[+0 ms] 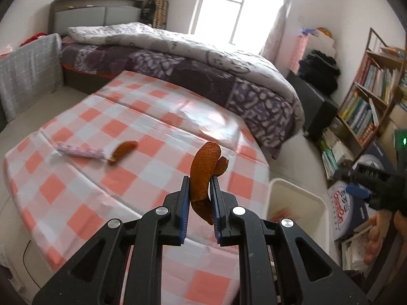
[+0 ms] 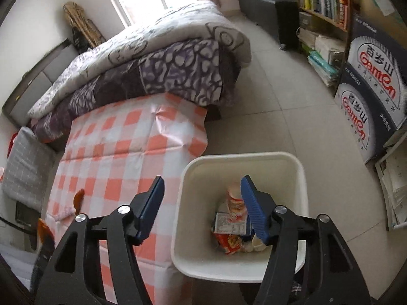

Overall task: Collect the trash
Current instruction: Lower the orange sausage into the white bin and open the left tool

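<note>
**Peel in the left tongs, right tongs open over the bin**

My left gripper [image 1: 199,178] is clamped tight on a curl of orange peel [image 1: 203,167]; the peel stands up between the blue pads, its top end poking above the fingertips, held over the checked table [image 1: 101,127]. A second peel [image 1: 124,151] lies on the cloth further out, touching the end of a pale wrapper [image 1: 78,151].

My right gripper [image 2: 202,185] has its jaws spread wide with nothing between them. It hangs above the near table edge and the white bin [image 2: 193,175], which stands on the floor just beside the table. In the bin I see a heap of red-and-white packets [image 2: 232,218] at the bottom. From the left camera the bin [image 1: 292,190] shows past the table's right edge.
</note>
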Demonstrator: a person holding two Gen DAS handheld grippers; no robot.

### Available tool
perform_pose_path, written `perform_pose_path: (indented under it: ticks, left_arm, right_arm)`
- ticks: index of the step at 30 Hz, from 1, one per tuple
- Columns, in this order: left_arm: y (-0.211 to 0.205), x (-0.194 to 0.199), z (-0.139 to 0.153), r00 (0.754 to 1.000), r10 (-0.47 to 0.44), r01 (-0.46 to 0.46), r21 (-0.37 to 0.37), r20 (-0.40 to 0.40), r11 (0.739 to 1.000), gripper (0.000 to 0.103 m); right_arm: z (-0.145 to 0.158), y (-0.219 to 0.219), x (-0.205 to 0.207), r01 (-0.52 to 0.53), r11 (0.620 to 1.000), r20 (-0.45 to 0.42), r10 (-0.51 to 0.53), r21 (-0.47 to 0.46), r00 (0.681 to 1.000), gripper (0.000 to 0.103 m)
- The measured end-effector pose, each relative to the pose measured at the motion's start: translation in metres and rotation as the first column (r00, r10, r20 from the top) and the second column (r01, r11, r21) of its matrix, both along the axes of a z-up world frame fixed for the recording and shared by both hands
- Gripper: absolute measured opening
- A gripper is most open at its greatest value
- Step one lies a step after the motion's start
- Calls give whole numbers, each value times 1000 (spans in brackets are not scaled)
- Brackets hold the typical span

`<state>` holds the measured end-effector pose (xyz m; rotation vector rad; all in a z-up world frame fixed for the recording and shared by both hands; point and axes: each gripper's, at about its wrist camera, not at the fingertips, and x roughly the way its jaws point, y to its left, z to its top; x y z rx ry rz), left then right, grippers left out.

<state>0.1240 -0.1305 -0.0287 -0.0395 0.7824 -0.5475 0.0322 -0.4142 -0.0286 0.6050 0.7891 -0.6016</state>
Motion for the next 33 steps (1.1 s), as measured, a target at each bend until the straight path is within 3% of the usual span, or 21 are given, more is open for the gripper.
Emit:
perform_pose_path:
  ticks: [10, 15, 21, 23, 24, 25, 29, 33]
  left_arm:
    - [-68, -30, -19, 982, -169, 169, -14, -80, 986, 16]
    - [-106, -45, -26, 959, -255, 253, -27, -122, 967, 16]
    - [-148, -57, -31, 914, -347, 329, -117, -208, 937, 18]
    - [-160, -62, -33, 891, -385, 359, -144, -240, 922, 38]
    - [-161, -63, -34, 887, -390, 363, -148, -246, 920, 60]
    - [-162, -65, -34, 888, -388, 360, -151, -248, 921, 68]
    - [-154, -60, -37, 897, -377, 365, -93, -231, 926, 69]
    - [-123, -29, -44, 938, -283, 293, 23, -199, 956, 73]
  right_arm:
    - [12, -32, -23, 102, 995, 70, -102, -8, 992, 71]
    - [17, -47, -33, 150, 989, 108, -151, 13, 983, 73]
    - [21, -60, -43, 187, 981, 150, -193, 53, 970, 76]
    - [22, -62, -44, 192, 980, 159, -199, 60, 967, 77]
    - [23, -64, -46, 196, 979, 165, -204, 64, 965, 78]
    - [24, -64, -46, 199, 978, 170, -208, 66, 963, 80]
    - [22, -63, -43, 193, 977, 176, -207, 91, 962, 85]
    - [15, -48, -25, 134, 983, 155, -153, 128, 976, 87]
